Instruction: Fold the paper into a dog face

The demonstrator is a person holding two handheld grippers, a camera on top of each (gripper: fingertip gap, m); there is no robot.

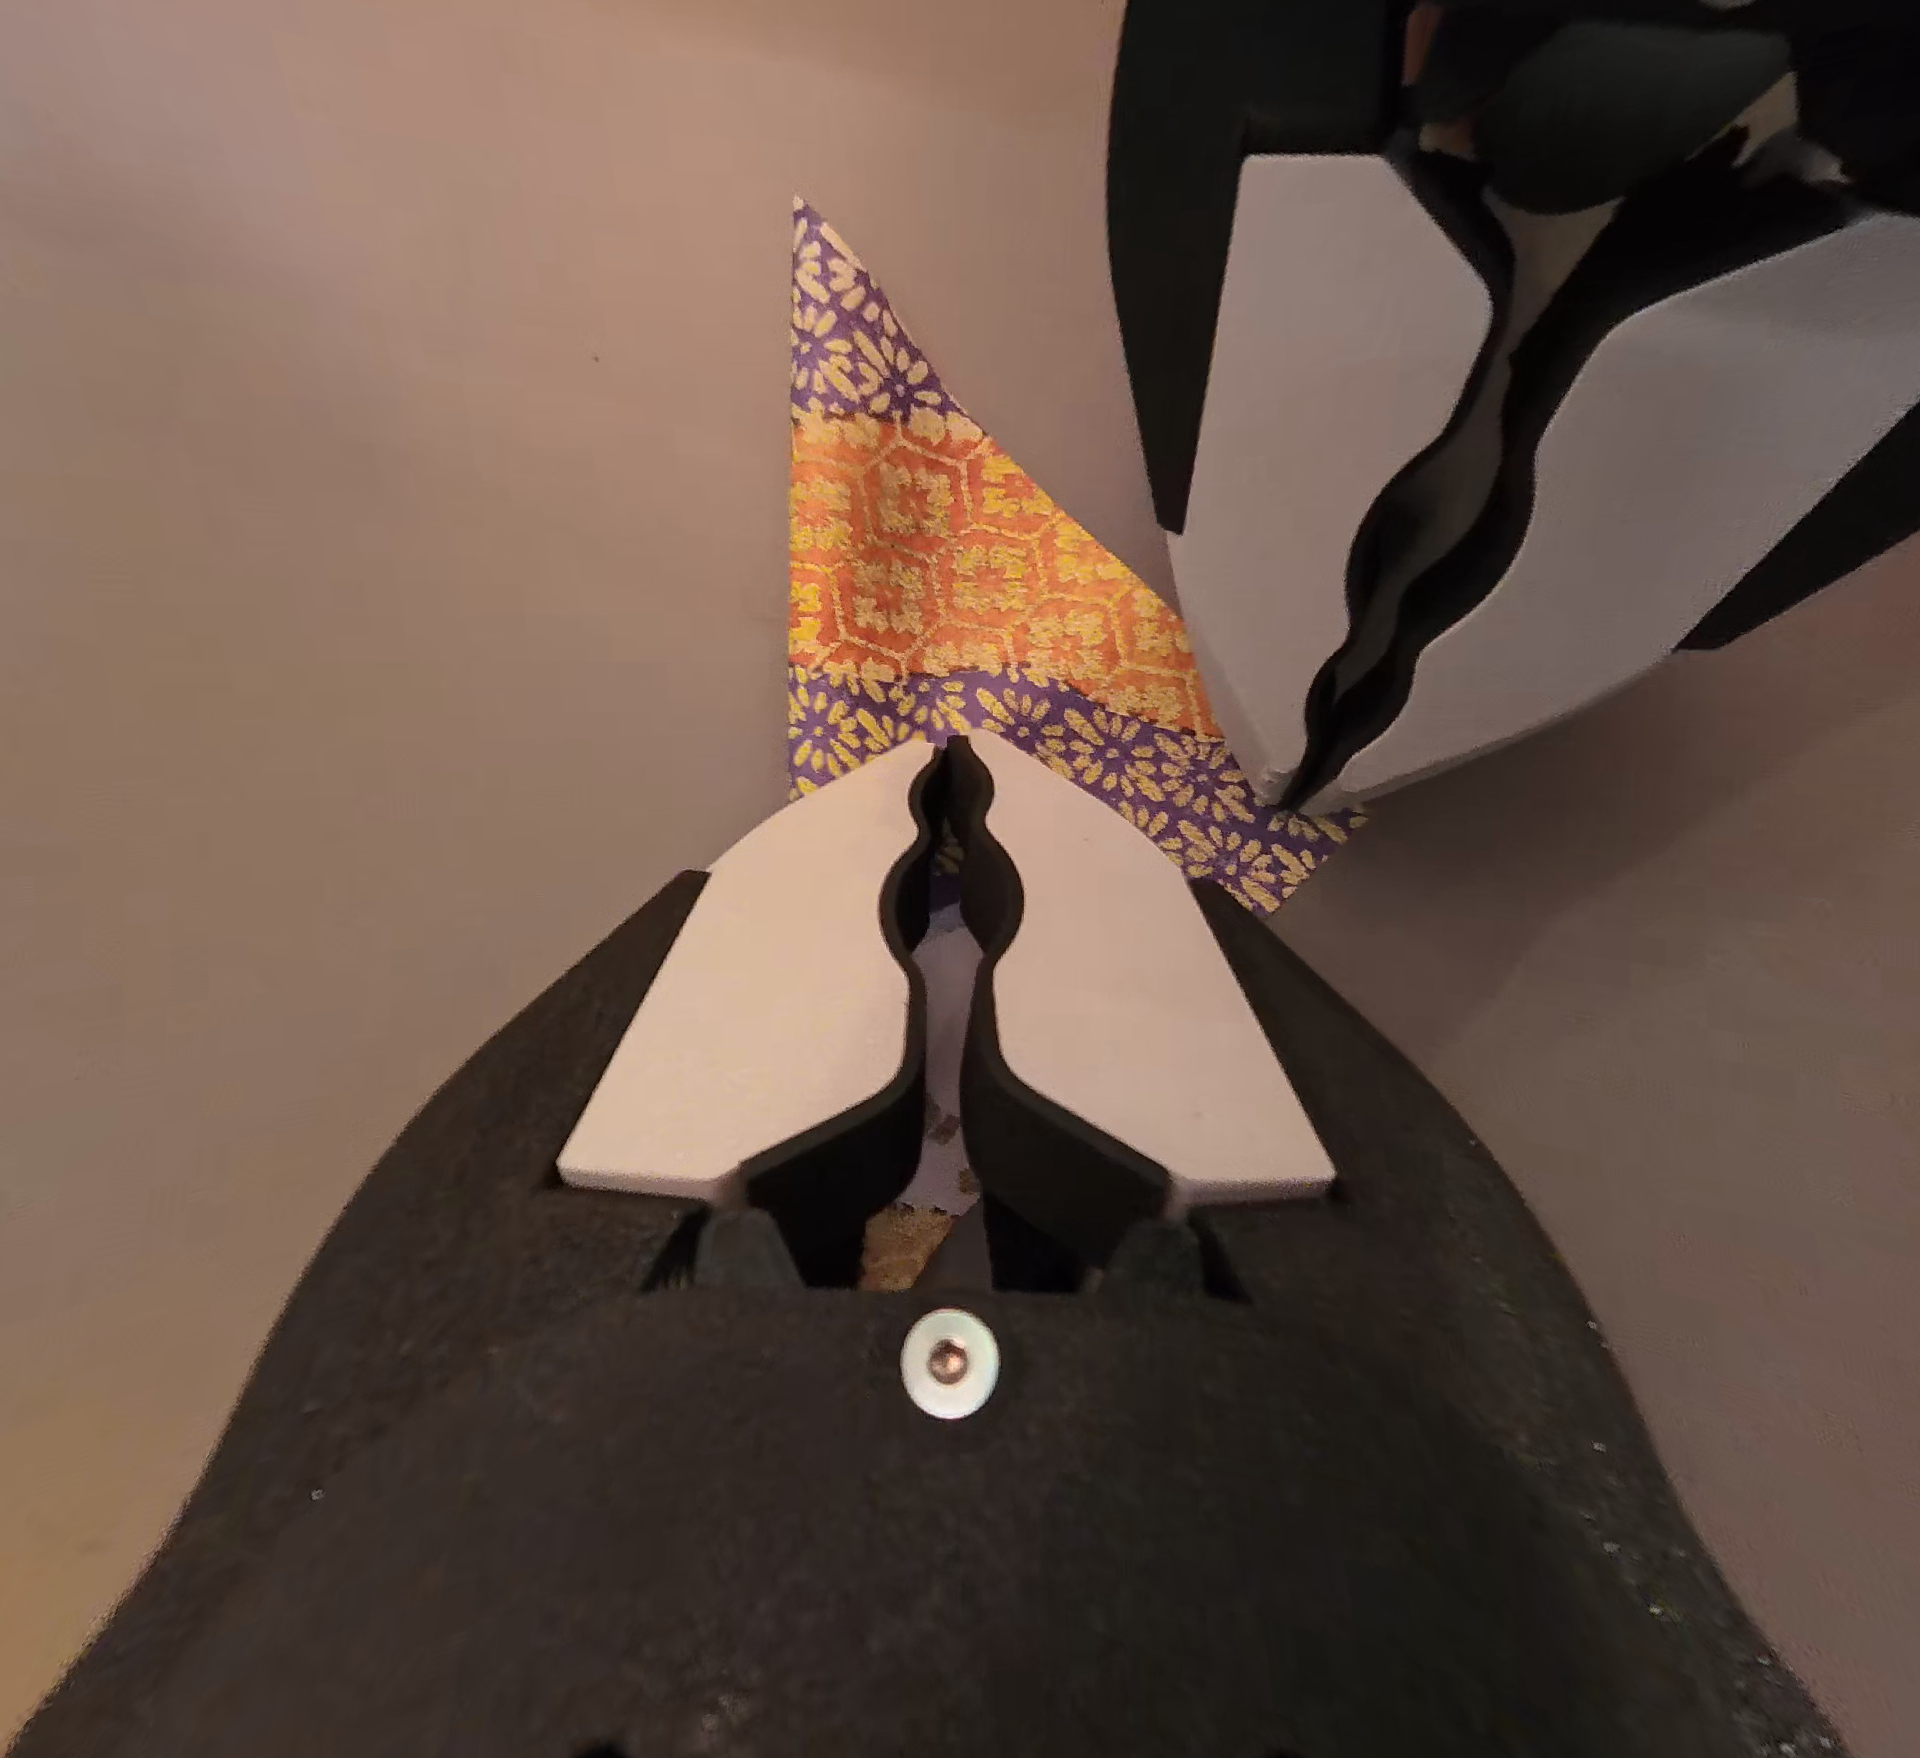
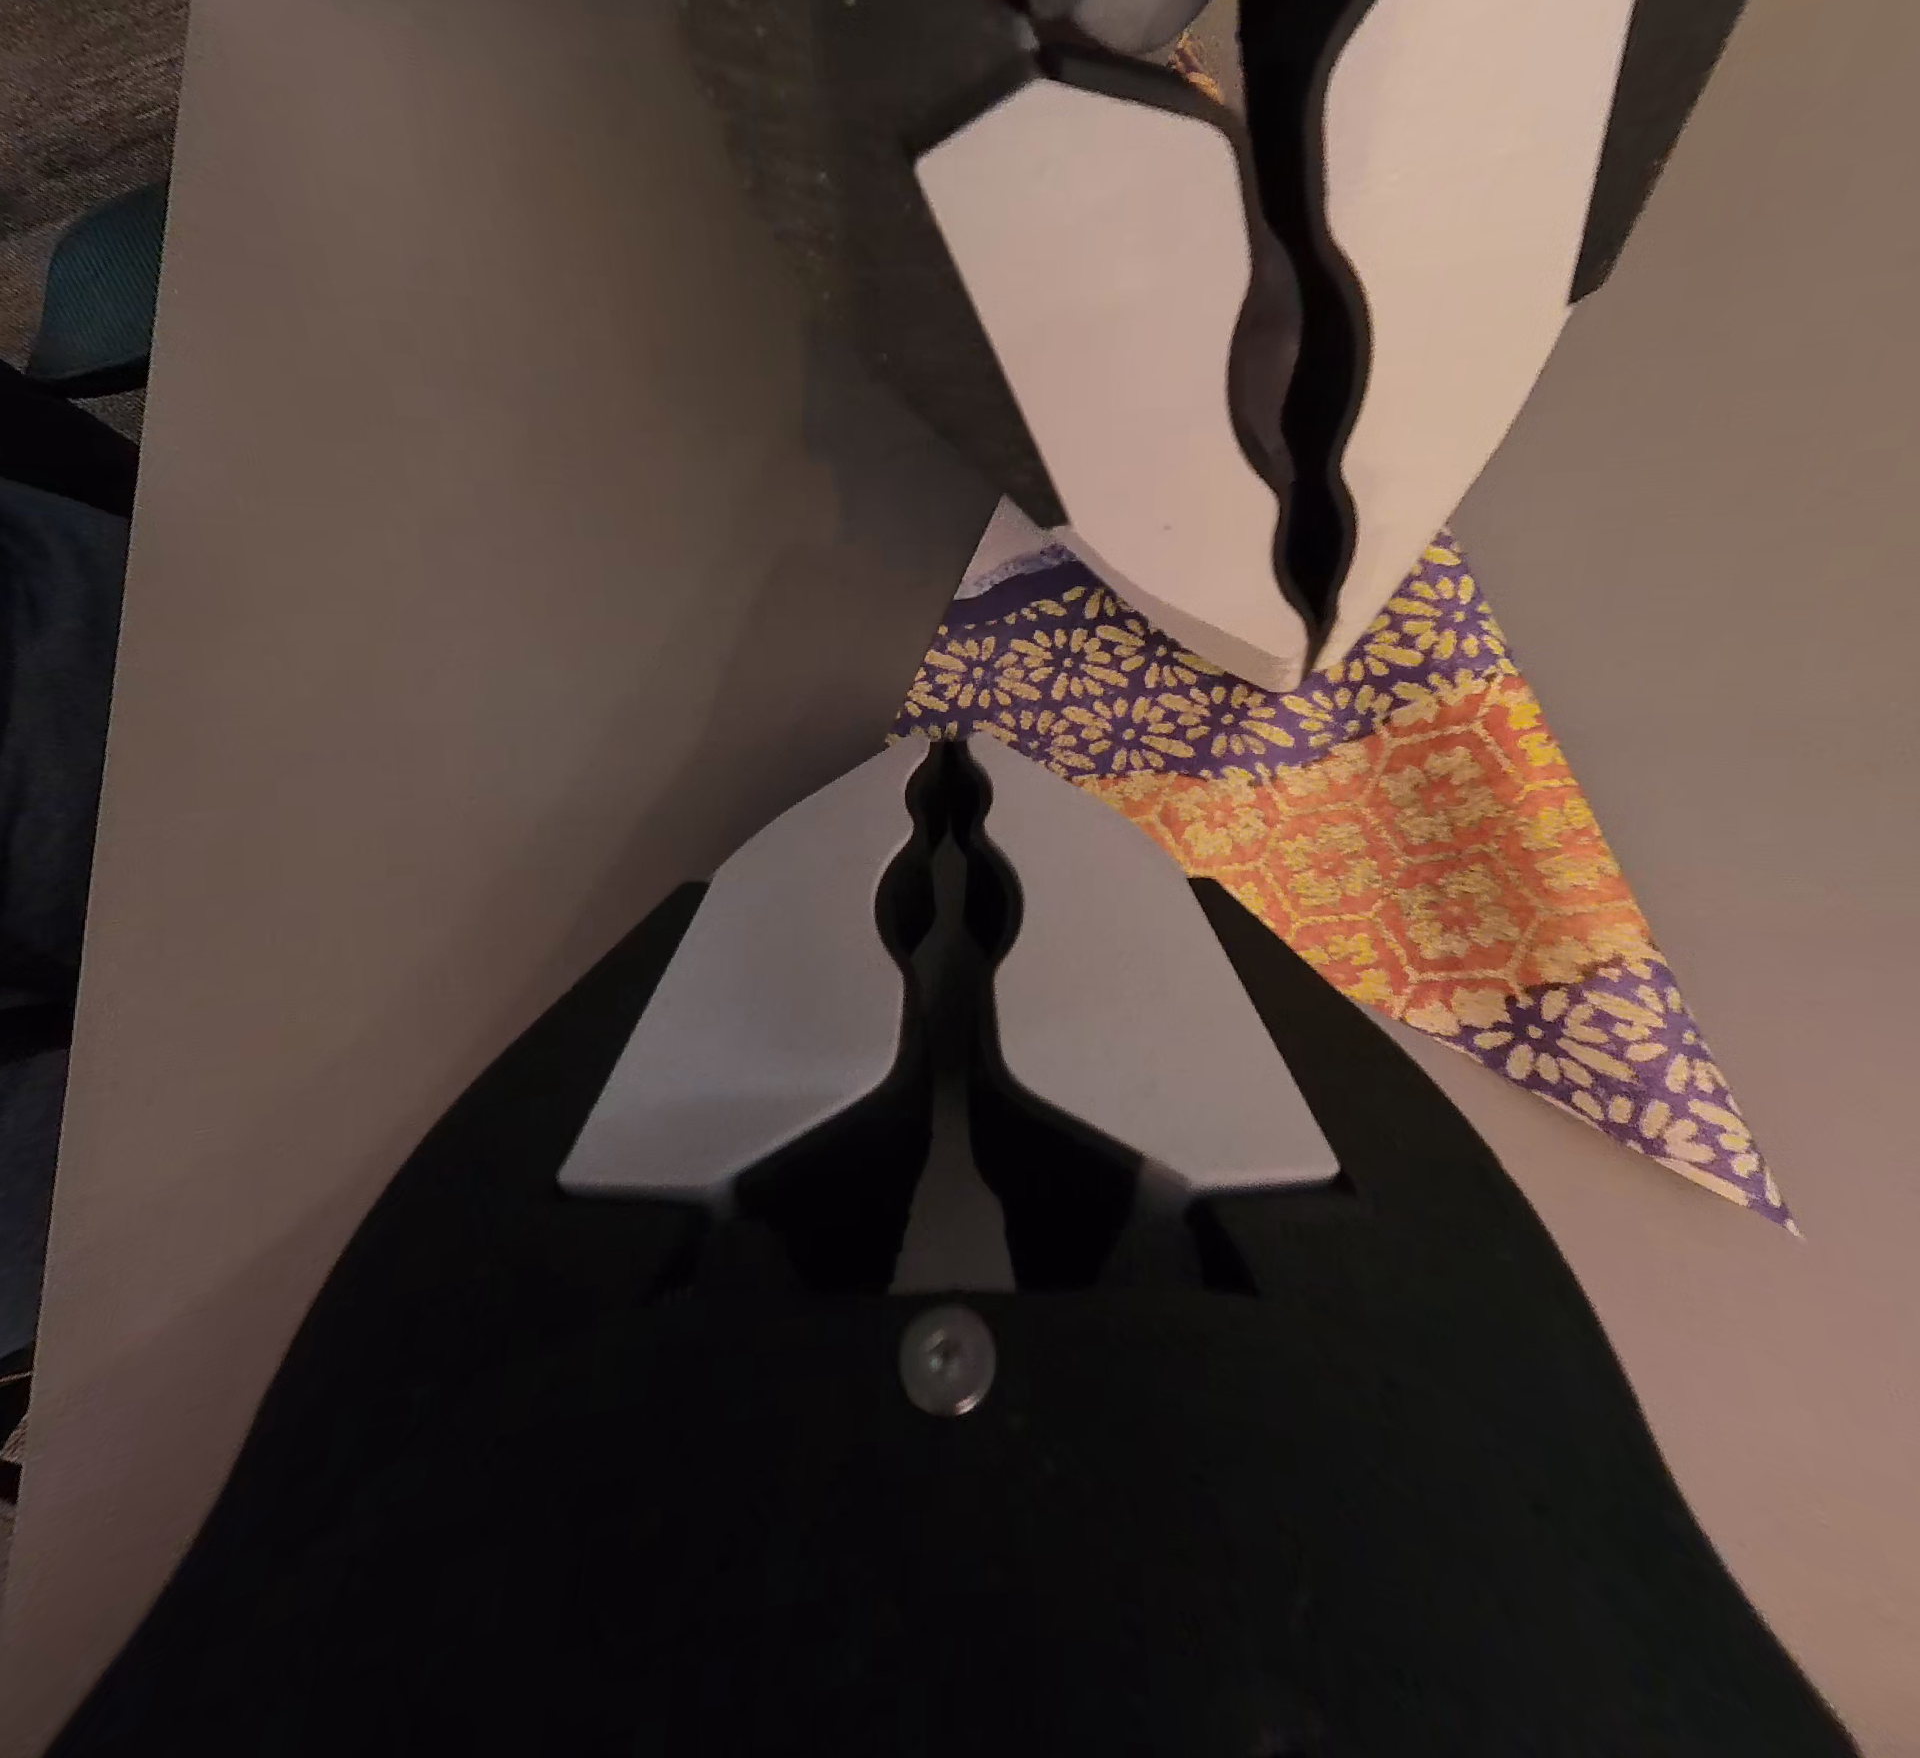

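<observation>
Jaws of both grippers are closed to a thin slit, wavy pads almost meeting, and neither visibly pinches anything; both look to be used as closed pressing tips on the sheet.

Table [image 2: 416, 565]: plain pale surface, carrying the work.

Paper [image 1: 935, 555]: patterned purple and orange with yellow flowers, already folded into a long triangle and lying flat on the table. A white underside shows through the gap between the left pads, so part of the sheet runs under that gripper.

Left gripper [image 1: 951, 752]: tips sit over the lower purple band of the paper, body low and angled forward along the sheet. Actual contact cannot be confirmed.

Right gripper [image 2: 948, 758]: tips rest at the purple edge near the folded end. In the left wrist view it comes down steeply from the upper right, its point at the paper's right-hand corner.

Step in hand, judged: creasing or pinning the triangle before the ear folds.

To do it well:
- keep one tip planted as an anchor so the sheet does not skid on the smooth table;
- draw the other along the fold line with light downward pressure;
- keep the edges aligned before sharpening the crease;
- avoid dragging the point across the loose corner, which could lift or buckle it.
</observation>
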